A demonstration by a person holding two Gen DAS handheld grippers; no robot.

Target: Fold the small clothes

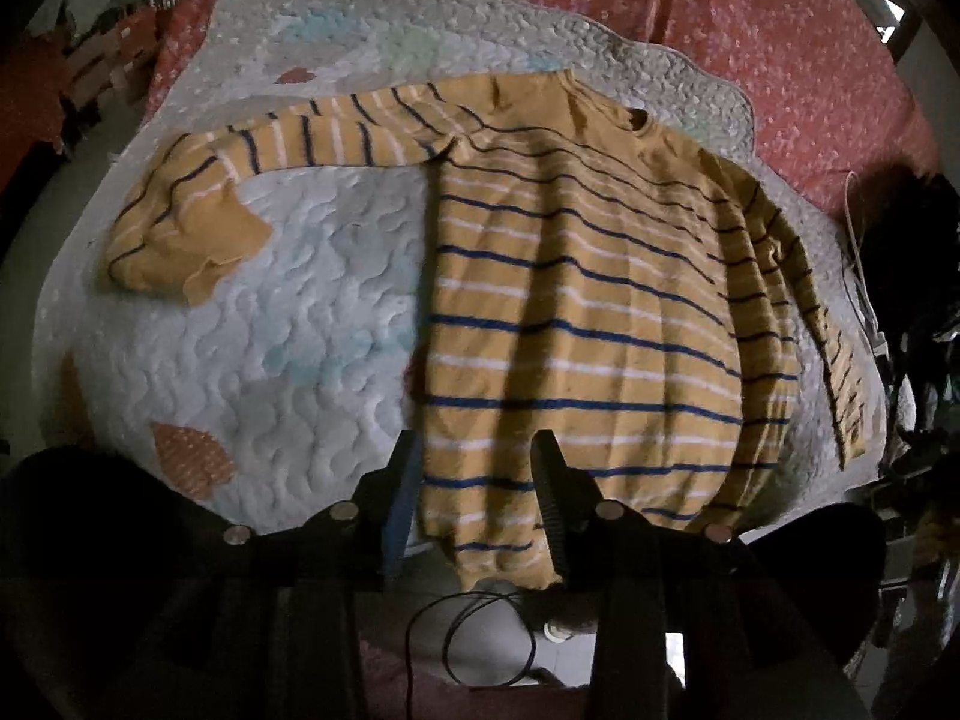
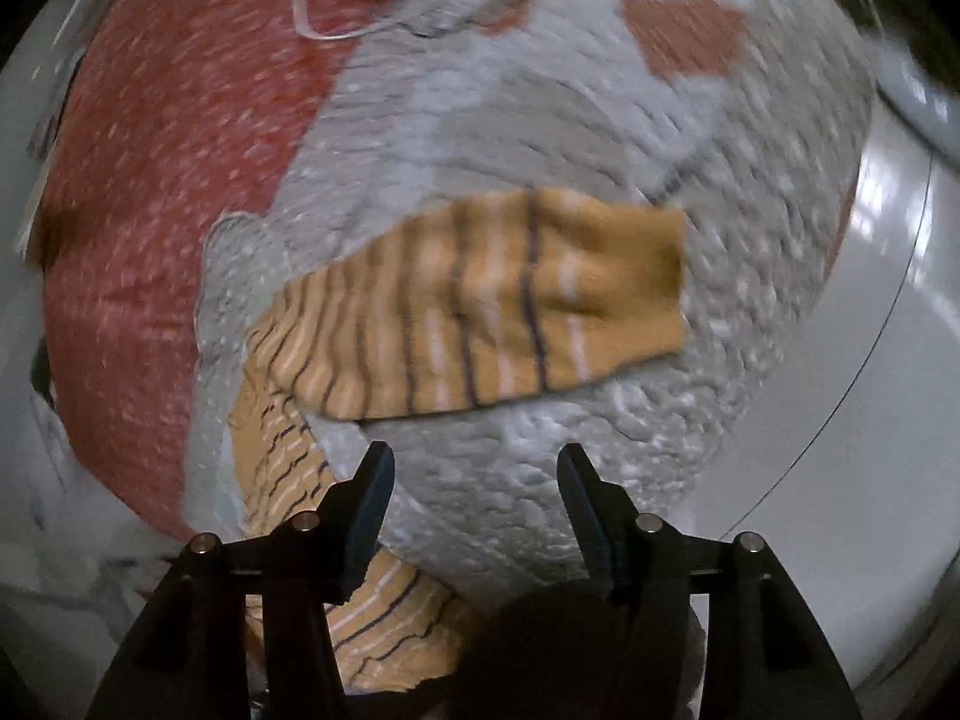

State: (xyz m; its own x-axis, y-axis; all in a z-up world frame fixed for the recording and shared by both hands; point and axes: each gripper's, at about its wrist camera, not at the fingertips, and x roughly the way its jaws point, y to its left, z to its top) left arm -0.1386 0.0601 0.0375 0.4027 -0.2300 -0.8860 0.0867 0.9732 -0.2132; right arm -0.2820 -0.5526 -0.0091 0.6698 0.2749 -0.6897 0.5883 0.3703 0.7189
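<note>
A yellow sweater (image 1: 570, 312) with blue and white stripes lies flat, front up, on a pale quilt (image 1: 270, 330). Its left sleeve (image 1: 288, 144) stretches out sideways and ends in a bent cuff (image 1: 198, 240). The other sleeve (image 1: 828, 348) lies along the body's right side. My left gripper (image 1: 480, 474) hovers open over the hem's left corner, the fabric showing flat in the gap. In the blurred right wrist view, a striped sleeve (image 2: 510, 306) lies across the quilt (image 2: 540, 120). My right gripper (image 2: 474, 474) stands open just short of it, nothing between its fingers.
The quilt rests on a red patterned bedspread (image 1: 750, 30) (image 2: 168, 180). A white cord (image 2: 312, 18) lies at the far edge. A black cable loop (image 1: 480, 630) hangs below the left gripper. Shiny pale floor (image 2: 840, 420) runs to the right, and dark clutter (image 1: 918, 300) sits beside the bed.
</note>
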